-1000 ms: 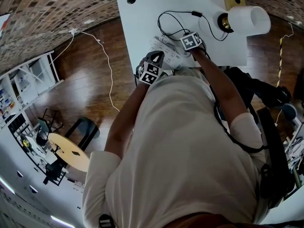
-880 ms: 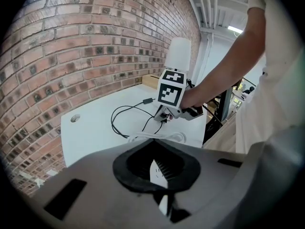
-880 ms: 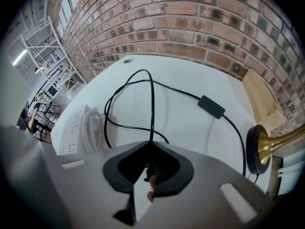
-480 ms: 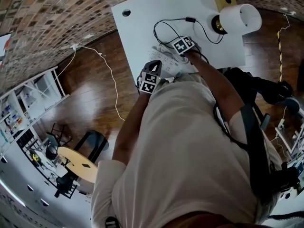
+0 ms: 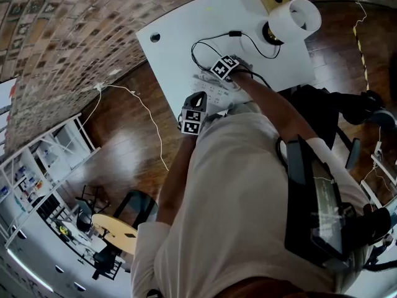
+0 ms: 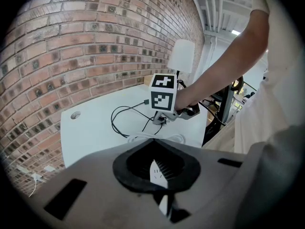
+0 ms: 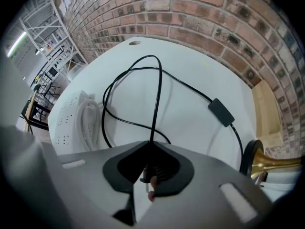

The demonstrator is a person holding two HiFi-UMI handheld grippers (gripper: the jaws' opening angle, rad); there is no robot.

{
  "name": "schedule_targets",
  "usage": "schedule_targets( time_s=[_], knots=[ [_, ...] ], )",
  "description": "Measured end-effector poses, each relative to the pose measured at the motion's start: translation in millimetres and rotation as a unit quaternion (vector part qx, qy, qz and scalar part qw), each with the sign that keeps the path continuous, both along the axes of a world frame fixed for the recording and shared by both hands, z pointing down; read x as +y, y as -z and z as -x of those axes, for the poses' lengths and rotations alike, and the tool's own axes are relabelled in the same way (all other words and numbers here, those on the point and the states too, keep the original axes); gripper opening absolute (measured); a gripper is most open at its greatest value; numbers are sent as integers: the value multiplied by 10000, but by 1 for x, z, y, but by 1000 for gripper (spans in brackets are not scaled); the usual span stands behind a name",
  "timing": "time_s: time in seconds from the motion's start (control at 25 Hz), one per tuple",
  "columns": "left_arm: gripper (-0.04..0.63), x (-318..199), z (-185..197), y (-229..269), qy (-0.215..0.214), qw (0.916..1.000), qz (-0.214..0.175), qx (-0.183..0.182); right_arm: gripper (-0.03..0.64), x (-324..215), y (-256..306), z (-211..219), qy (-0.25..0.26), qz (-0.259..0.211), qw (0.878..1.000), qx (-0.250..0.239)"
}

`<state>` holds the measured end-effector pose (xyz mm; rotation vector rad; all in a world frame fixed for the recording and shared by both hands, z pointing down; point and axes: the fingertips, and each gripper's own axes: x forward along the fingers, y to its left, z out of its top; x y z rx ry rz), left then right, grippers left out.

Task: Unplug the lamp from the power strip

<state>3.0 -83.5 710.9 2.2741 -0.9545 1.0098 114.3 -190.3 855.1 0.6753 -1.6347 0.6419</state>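
on the tabletop (image 5: pixel 180 23) the power strip (image 7: pixel 64 123) lies by the near edge. the lamp (image 5: pixel 296 18) stands at the far right corner, by the wall (image 5: pixel 74 23); a hole (image 5: pixel 154 37) sits at the far left corner. the cord (image 7: pixel 155 89) loops between strip and lamp, its inline switch (image 7: pixel 220 111) nearer the lamp.

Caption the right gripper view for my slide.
Right gripper grips the lamp plug, clear of the white power strip.

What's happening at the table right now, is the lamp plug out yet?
A person works at the white table with two handheld grippers. The left gripper clamps the power strip at its end. The right gripper is shut on the black plug, whose metal prong shows bare, apart from the strip. So the plug looks out; its cord runs back to the lamp.
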Motion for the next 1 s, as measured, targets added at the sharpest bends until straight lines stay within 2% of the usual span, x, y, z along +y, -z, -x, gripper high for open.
schedule_targets(
  time_s=[0.16, 0.28, 0.56, 0.68, 1.0],
  knots=[
    [3, 1, -2, 0, -21, 10000, -11, 2, 37, 0, -2, 0, 241, -124, 9996, 100],
    [3, 2, -1, 1, 0, 10000, -18, 0, 88, 1, 1, 1, 346, -243, 9991, 25],
    [3, 0, -3, -2, 171, 9998, -22, 81, 205, 0, 31, -4, 366, -589, 9962, -522],
    [3, -5, -1, 1, 282, 9993, -88, 234, 244, 0, 50, -7, 349, -819, 9928, -797],
    [3, -17, 11, 13, 550, 9970, -229, 488, 262, 0, 103, -29, 269, -1643, 9785, -1220]
  ],
)
